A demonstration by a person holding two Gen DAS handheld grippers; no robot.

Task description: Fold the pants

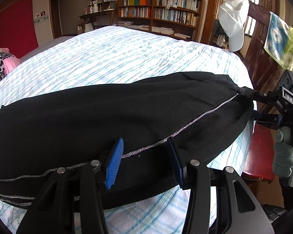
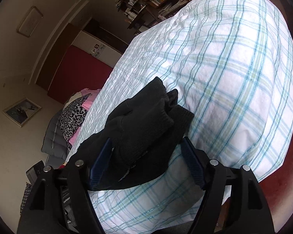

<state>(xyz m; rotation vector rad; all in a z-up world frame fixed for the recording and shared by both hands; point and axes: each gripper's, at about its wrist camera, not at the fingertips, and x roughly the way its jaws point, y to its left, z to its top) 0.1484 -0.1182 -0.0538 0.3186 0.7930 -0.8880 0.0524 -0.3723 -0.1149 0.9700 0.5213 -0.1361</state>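
Left wrist view: the black pants (image 1: pixel 111 109) lie lengthwise along the near edge of the bed (image 1: pixel 115 50), legs stacked, silver stripe on top. The left gripper (image 1: pixel 146 161) hovers over the stripe, fingers apart, touching nothing that I can tell.

Right wrist view: the right gripper (image 2: pixel 146 161) stands open around the bunched ribbed cuffs (image 2: pixel 156 105), gripping nothing. Lengthwise fold looks done; next, regrip one end and carry it across.

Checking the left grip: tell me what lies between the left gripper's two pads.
In the left wrist view, black pants fabric with its silver side stripe runs between the left gripper's pads.
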